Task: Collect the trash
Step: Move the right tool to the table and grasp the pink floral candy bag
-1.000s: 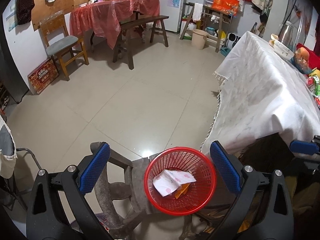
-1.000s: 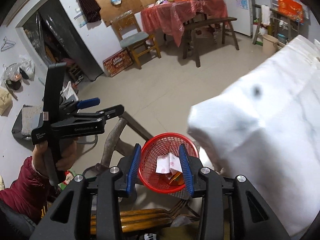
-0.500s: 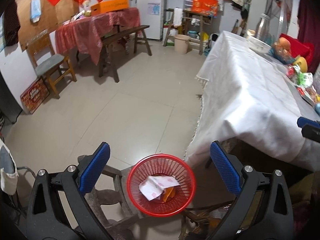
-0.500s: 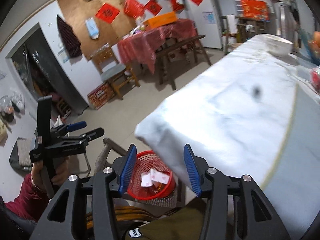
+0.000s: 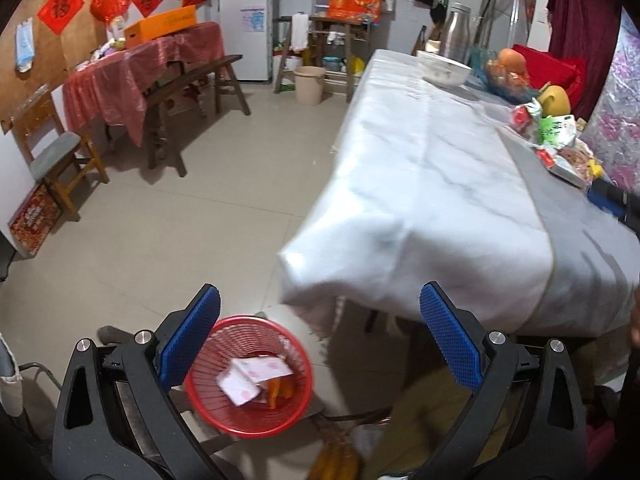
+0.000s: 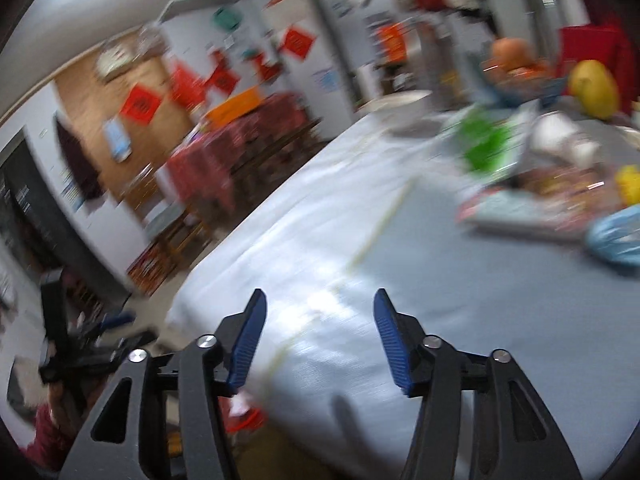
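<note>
A: Red mesh basket (image 5: 250, 376) sits low in the left wrist view, on a dark wooden stool beside the corner of the bench (image 5: 432, 184). White printed wrapper (image 5: 254, 374) and an orange scrap (image 5: 278, 388) lie inside it.

B: Left gripper (image 5: 320, 344)?

A: Jaws stand wide apart, nothing between them. The near blue pad overlaps the basket's rim in the view; contact cannot be told.

B: Right gripper (image 6: 320, 344)?

A: Jaws are opening, nothing between them. They hang over the white cloth of the bench; the right wrist view is heavily blurred.

B: Remaining trash on the bench?

A: Far end, right side. Green packet (image 6: 486, 146), with flat wrappers (image 6: 532, 204) lying just beside it and a pale blue item (image 6: 618, 236) near the right edge. Details too smeared to read. The left wrist view shows the same cluster sharper: green and white packet (image 5: 556, 130), red and white packet (image 5: 524, 118), flat pack (image 5: 570, 162).

B: Other bench contents?

A: White bowl (image 5: 444, 68), steel flask (image 5: 458, 32), yellow fruit (image 6: 594, 88), orange fruit (image 5: 510, 60) in a bag.

B: Left gripper seen from the right side?

A: Low left of the right wrist view, black frame held in a hand (image 6: 56, 394) with a dark red sleeve (image 6: 44, 436)
</note>
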Available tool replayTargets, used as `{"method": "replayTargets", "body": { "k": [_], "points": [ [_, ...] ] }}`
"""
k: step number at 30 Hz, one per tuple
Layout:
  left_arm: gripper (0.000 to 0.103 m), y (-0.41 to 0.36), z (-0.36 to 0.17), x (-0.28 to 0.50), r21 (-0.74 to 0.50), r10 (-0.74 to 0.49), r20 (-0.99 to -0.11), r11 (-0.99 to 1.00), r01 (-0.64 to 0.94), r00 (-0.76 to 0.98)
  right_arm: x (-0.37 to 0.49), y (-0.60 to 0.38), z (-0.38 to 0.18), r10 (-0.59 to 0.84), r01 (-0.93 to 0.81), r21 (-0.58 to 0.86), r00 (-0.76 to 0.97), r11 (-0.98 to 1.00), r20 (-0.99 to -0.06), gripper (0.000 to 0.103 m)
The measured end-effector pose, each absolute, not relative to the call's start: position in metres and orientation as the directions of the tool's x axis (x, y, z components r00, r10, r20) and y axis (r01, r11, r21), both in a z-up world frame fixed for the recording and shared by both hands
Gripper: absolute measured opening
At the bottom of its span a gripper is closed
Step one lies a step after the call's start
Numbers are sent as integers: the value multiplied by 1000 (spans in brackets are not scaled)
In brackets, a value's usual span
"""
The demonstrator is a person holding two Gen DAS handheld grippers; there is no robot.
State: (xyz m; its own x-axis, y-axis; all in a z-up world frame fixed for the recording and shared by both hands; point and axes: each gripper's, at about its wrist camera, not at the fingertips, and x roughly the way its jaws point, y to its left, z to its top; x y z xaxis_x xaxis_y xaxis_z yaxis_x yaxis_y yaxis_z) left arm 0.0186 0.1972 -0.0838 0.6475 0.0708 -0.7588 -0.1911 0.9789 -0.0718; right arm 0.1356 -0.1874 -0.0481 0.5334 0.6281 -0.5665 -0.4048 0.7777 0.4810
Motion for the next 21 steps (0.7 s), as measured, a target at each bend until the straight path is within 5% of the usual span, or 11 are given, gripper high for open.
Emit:
{"method": "replayTargets", "body": {
  "k": [7, 12, 15, 21],
  "points": [
    [96, 174, -87, 36, -70, 54, -767, 983, -167, 639, 231, -272, -51, 437, -173, 439, 653, 881, -618, 61],
    [96, 169, -81, 40, -85, 36, -759, 985, -153, 650, 284, -292, -91, 411, -75, 453, 571, 888, -710, 62],
    [96, 167, -78, 42, -85, 33, -753, 986, -146, 658, 281, -271, -94, 406, -121, 413, 558, 903, -724, 63],
    [96, 156, -71, 50, -109, 0, -744, 987, -121, 669, 240, -196, -92, 666, -400, 539, 330, 741, -669, 62]
  ]
}}
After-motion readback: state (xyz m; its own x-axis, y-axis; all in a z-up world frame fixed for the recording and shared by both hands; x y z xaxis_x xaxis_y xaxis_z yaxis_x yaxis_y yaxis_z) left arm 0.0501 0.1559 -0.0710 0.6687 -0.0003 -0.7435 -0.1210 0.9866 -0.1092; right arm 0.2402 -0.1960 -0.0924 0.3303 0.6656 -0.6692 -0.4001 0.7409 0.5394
